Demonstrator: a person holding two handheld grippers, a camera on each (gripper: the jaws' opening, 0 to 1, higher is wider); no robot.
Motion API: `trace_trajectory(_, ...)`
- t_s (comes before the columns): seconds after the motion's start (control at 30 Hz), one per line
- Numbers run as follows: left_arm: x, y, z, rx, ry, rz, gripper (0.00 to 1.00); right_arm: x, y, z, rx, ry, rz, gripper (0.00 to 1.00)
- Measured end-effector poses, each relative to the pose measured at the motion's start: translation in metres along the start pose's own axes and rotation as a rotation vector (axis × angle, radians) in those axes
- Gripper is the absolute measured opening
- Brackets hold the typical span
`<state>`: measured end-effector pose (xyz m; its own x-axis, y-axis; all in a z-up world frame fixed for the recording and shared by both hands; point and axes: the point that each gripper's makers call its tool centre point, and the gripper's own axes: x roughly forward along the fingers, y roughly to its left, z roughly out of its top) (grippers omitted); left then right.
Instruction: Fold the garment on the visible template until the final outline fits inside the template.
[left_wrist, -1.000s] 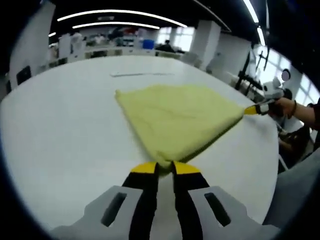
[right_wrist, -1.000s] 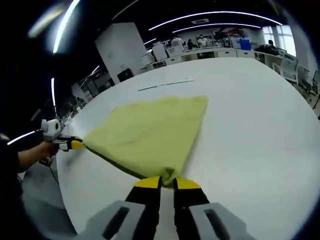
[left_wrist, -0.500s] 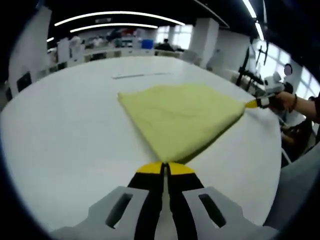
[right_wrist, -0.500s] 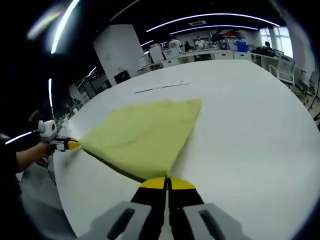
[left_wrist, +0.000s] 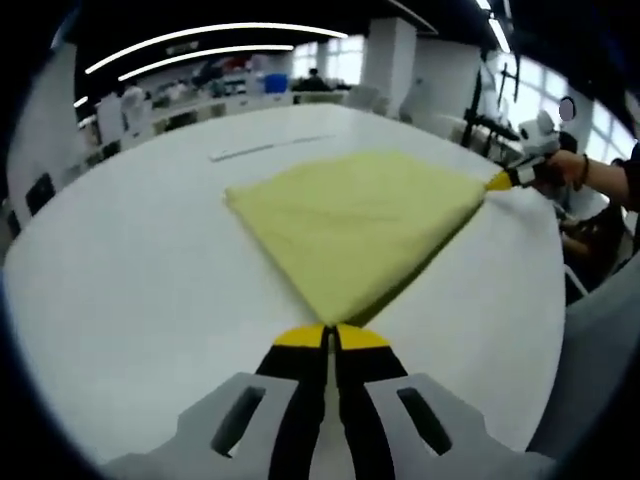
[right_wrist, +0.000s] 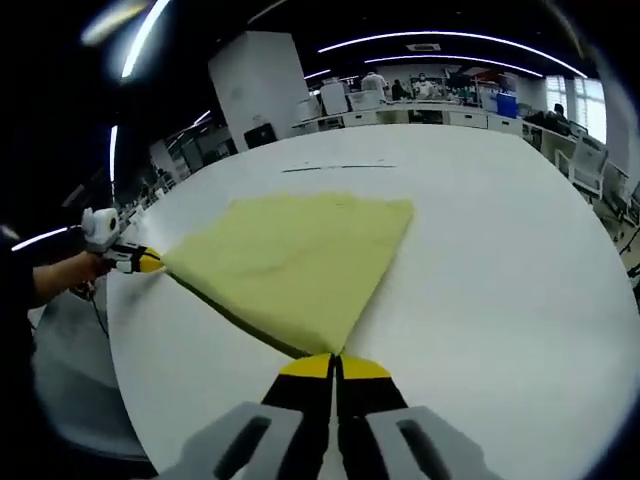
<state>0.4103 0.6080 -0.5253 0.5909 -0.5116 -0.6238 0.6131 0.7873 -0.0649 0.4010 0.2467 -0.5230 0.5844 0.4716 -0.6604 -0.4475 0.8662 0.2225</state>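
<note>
Cloth: yellow garment (left_wrist: 355, 220), folded flat on white table (left_wrist: 130, 290)
Left gripper (left_wrist: 331, 338): fingers pinching one corner
Right gripper (right_wrist: 334, 366): fingers pinching another corner

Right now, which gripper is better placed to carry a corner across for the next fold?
Neither clearly. The left gripper and the right gripper each have jaws shut on a corner of the yellow garment, stretched over the white table. Probably both should move together.

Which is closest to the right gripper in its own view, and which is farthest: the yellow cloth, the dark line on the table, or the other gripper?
1. Yellow cloth, pinched at right gripper.
2. Left gripper, far left.
3. Dark line, far across the table.
</note>
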Motion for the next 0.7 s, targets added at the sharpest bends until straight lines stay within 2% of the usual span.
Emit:
trace_trajectory(0.33, -0.008, -0.007, -0.008, 0.020, 0.026, -0.007, 0.00, -0.004, 0.004, -0.011, -0.031, 0.031, -0.001, 0.00)
trace_trajectory(0.7, -0.015, -0.012, -0.016, 0.024, 0.050, -0.004, 0.00, -0.009, 0.010, -0.021, -0.004, 0.038, 0.000, 0.00)
